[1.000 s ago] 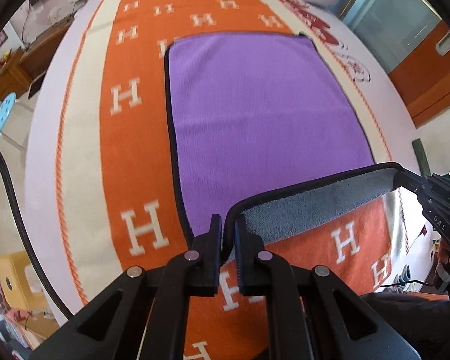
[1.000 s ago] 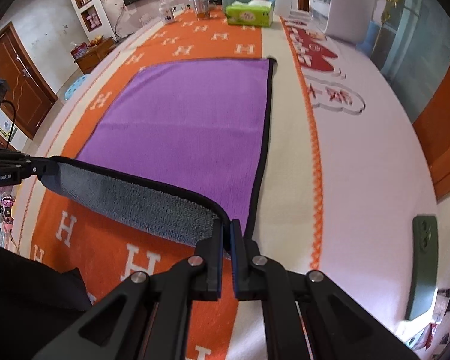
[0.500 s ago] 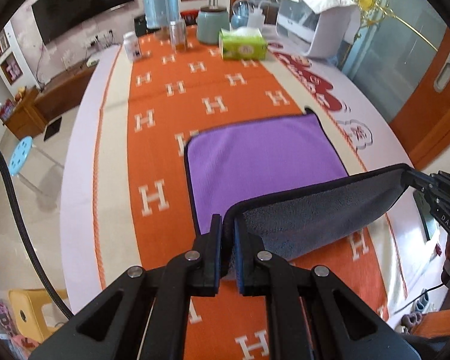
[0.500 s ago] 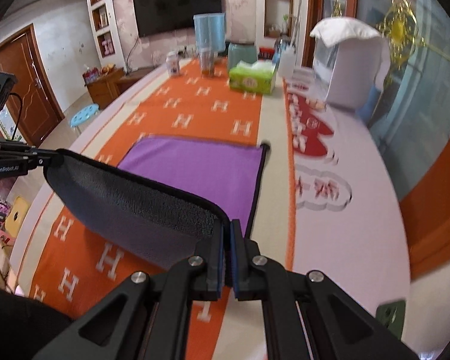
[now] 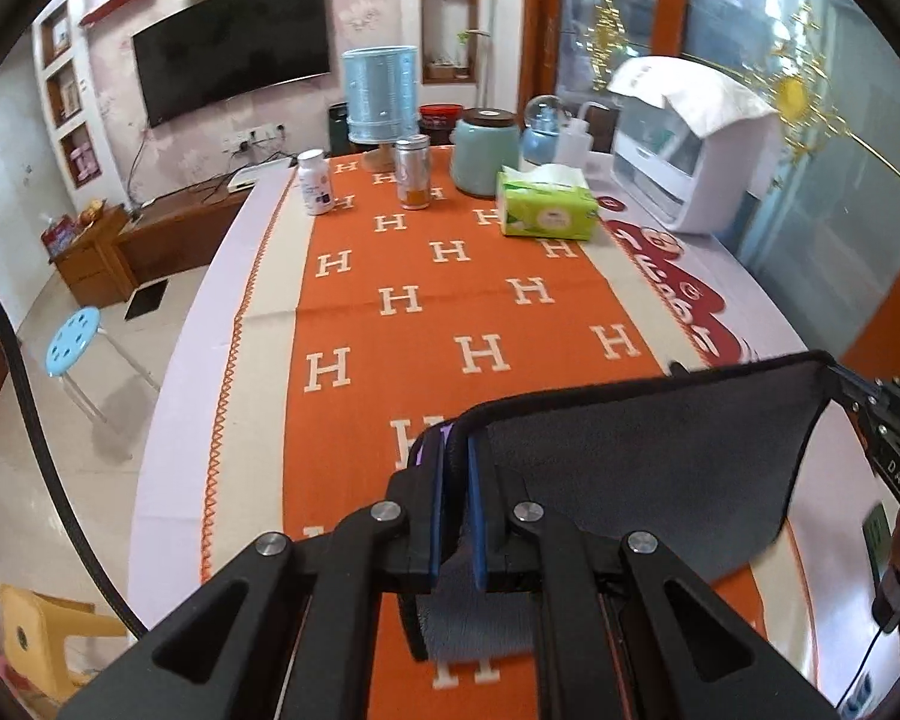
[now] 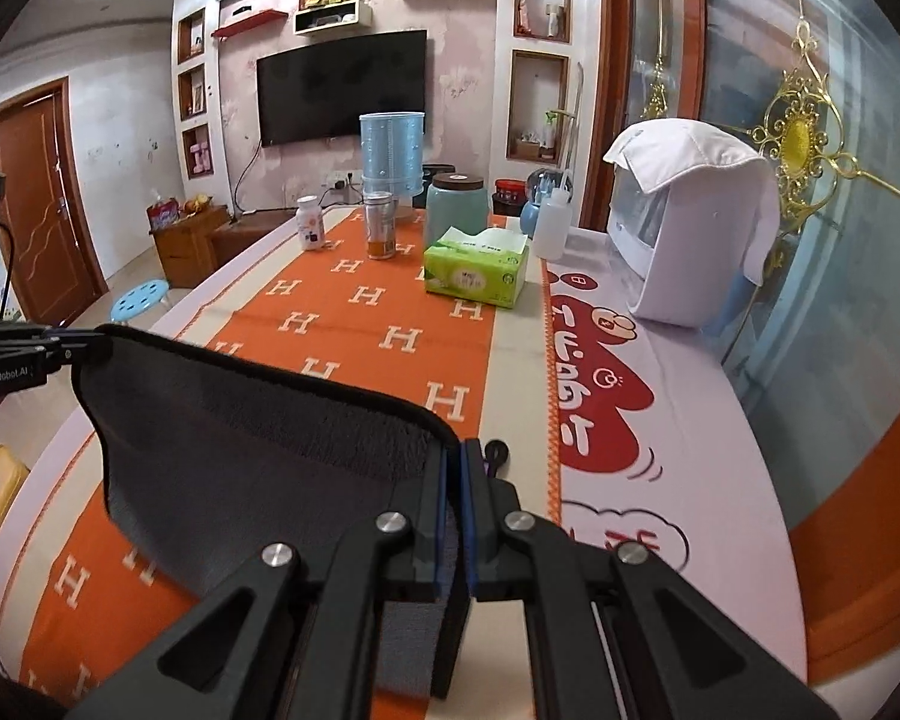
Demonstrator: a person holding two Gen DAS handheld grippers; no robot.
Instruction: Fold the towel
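Your left gripper is clamped tight on one corner of the grey-backed, black-edged microfibre towel, its blue-padded fingers pressed against the cloth with only the fabric between them. Your right gripper is closed the same way on the opposite corner of that towel. The towel's upper edge runs between the two grippers, lifted off the orange table runner printed with white H letters, and the cloth hangs down from that edge with its grey side facing both cameras.

The left wrist view shows a sliver of the towel's purple face just beside the left finger, which the right wrist view does not. It also shows your right gripper at the far right, pinching the towel's corner. The right wrist view in turn shows your left gripper at its left edge, holding the other corner.

Beyond the towel, at the runner's far end, stand a green tissue box, a pale teal jar with a dark lid, a clear jar with orange contents and a white pill bottle. To the right of the runner sits a white appliance draped with a white cloth. A brown door appears only in the right wrist view.
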